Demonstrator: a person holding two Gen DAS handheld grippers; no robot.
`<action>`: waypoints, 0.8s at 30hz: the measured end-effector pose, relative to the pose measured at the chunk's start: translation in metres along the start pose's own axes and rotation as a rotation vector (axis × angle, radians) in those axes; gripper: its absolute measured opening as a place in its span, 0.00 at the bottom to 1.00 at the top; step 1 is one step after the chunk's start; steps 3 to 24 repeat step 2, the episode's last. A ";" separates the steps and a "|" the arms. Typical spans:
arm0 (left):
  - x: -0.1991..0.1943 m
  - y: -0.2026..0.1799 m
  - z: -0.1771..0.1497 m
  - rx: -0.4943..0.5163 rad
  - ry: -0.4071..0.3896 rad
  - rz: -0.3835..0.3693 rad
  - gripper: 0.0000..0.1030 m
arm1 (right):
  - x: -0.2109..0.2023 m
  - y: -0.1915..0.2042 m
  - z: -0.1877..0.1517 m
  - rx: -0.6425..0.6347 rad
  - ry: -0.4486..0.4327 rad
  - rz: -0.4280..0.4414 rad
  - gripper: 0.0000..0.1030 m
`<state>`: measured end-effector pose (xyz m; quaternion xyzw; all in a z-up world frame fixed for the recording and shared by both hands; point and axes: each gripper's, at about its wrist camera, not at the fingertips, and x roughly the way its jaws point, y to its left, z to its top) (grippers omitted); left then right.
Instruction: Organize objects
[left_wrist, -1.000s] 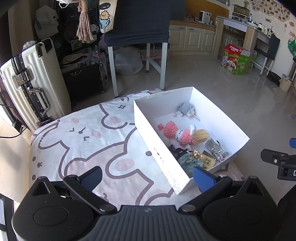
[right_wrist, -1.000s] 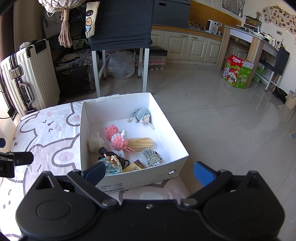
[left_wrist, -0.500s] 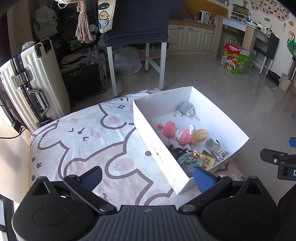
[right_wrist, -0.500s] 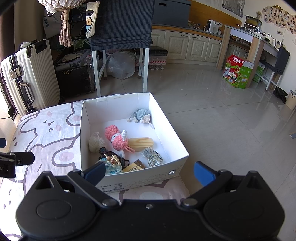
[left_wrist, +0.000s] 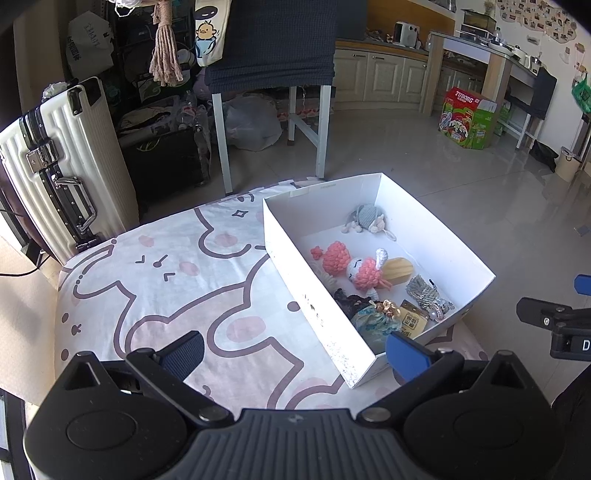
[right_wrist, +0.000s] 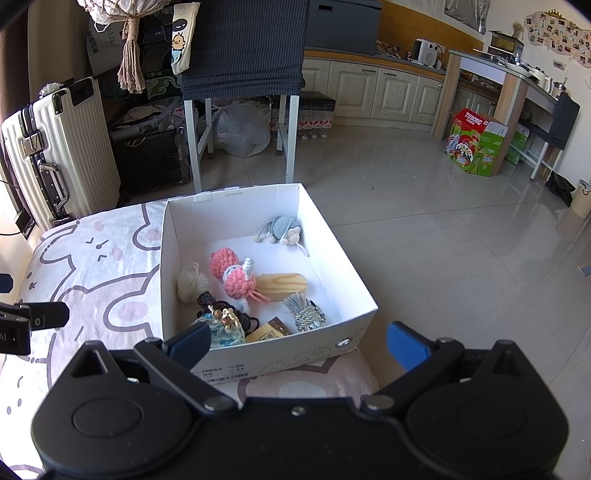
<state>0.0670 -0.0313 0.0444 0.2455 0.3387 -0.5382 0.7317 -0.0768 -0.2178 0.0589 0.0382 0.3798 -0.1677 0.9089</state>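
Observation:
A white cardboard box (left_wrist: 461, 240) (right_wrist: 332, 236) stands on the cartoon-print cloth (left_wrist: 166, 280) (right_wrist: 92, 280). Inside it lie a pink crochet doll (left_wrist: 354, 266) (right_wrist: 236, 277), a grey crochet mouse (left_wrist: 367, 218) (right_wrist: 282, 227), a wooden piece (left_wrist: 400, 269) (right_wrist: 282, 282), a silver tassel (left_wrist: 428, 295) (right_wrist: 304, 312), a blue pouch (left_wrist: 373, 321) (right_wrist: 221, 330), a cream yarn ball (right_wrist: 192, 282) and a small brown card (left_wrist: 412, 321) (right_wrist: 267, 332). My left gripper (left_wrist: 293, 350) is open and empty over the cloth, left of the box. My right gripper (right_wrist: 297, 341) is open and empty at the box's near wall.
A white suitcase (left_wrist: 62, 166) (right_wrist: 48, 147) stands at the far left. A chair with a dark cover (left_wrist: 273, 40) (right_wrist: 243, 48) stands behind the box. Tiled floor (left_wrist: 480, 177) lies to the right, with a green carton (left_wrist: 469, 118) (right_wrist: 476, 142) farther off.

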 end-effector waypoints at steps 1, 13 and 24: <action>0.000 0.000 0.000 0.000 0.000 0.000 1.00 | 0.000 0.000 0.000 0.000 0.000 0.000 1.00; 0.001 -0.001 0.000 0.002 0.001 0.002 1.00 | 0.000 0.000 0.000 0.000 0.000 0.000 1.00; 0.001 -0.001 0.000 0.002 0.001 0.002 1.00 | 0.000 0.000 0.000 0.000 0.000 0.000 1.00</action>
